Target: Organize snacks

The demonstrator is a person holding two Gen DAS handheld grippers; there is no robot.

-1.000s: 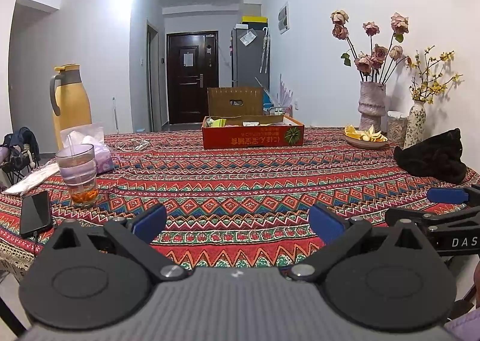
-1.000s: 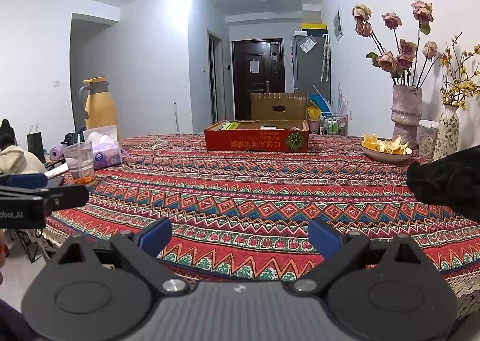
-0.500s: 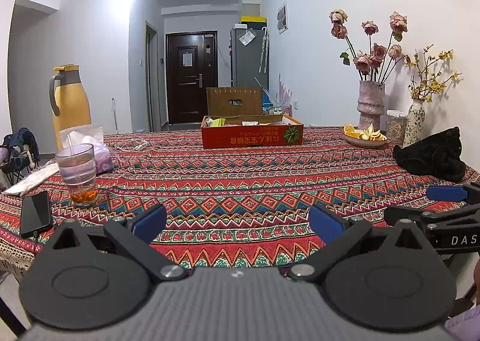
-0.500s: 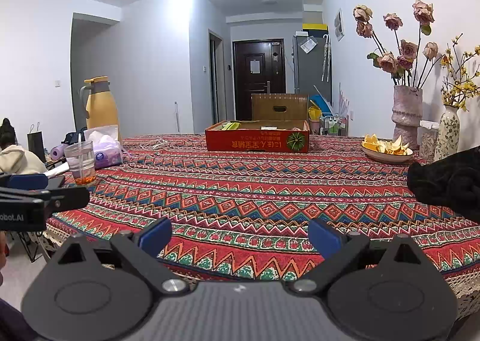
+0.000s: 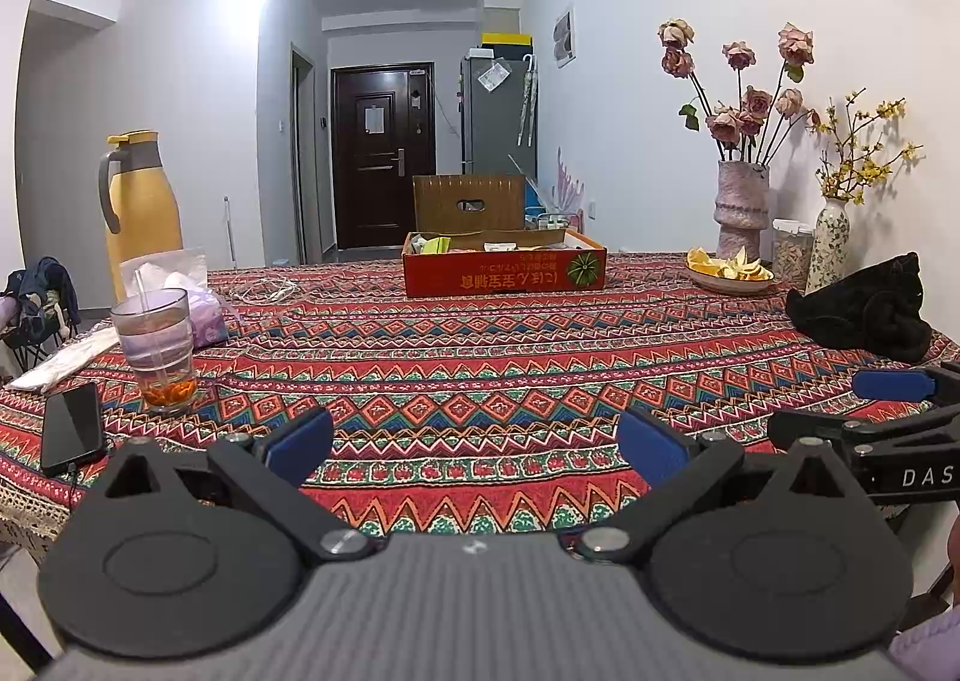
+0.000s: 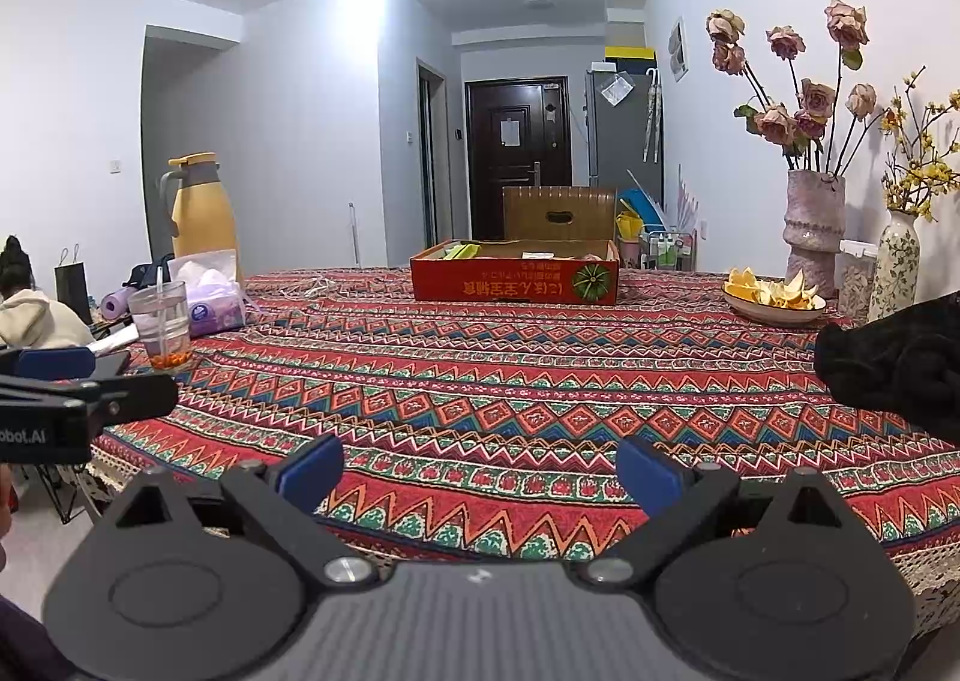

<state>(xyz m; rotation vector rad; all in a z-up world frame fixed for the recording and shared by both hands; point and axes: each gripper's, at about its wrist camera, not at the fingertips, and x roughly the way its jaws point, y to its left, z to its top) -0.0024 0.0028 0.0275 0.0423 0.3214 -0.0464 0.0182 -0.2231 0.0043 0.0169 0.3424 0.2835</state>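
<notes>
A red cardboard box (image 5: 504, 272) with its brown lid flap up stands at the far middle of the patterned table; packets show inside it, and it also shows in the right wrist view (image 6: 515, 279). My left gripper (image 5: 475, 447) is open and empty over the near table edge. My right gripper (image 6: 480, 468) is open and empty, also at the near edge. Each gripper shows at the side of the other's view: the right one in the left wrist view (image 5: 894, 405), the left one in the right wrist view (image 6: 72, 387).
A glass of tea with a straw (image 5: 157, 348), a phone (image 5: 72, 426), a tissue pack (image 5: 198, 297) and a yellow jug (image 5: 141, 201) are on the left. A black cloth (image 5: 864, 309), a peel bowl (image 5: 729, 270) and two flower vases (image 5: 741, 207) are on the right.
Both grippers have barely moved; the views shift very slightly. Jaws stay open and nothing on the table has moved.
</notes>
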